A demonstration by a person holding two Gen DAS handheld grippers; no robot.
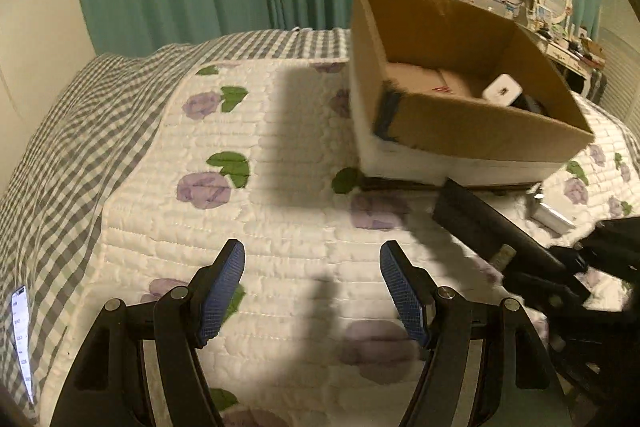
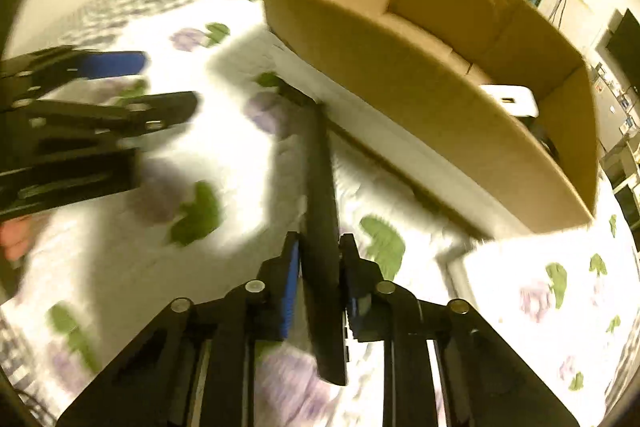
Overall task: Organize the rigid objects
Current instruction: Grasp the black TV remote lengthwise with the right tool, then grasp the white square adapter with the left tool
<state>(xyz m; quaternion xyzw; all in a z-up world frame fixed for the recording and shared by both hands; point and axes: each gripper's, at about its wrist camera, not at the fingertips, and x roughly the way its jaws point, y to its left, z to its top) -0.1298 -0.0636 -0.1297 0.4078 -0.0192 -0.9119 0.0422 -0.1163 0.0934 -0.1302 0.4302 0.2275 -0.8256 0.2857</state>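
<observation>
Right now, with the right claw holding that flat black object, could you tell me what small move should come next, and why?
Probably lift the right claw and carry the flat black object over the near wall of the cardboard box. It is gripped, its far end points at the box, which already holds a white item.

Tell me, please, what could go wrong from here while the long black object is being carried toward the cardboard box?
The right gripper clamps the long black object near one end, so it might pivot or slip. Its far tip sits below the cardboard box rim and could strike the wall. The open left gripper hovers close by.
</observation>
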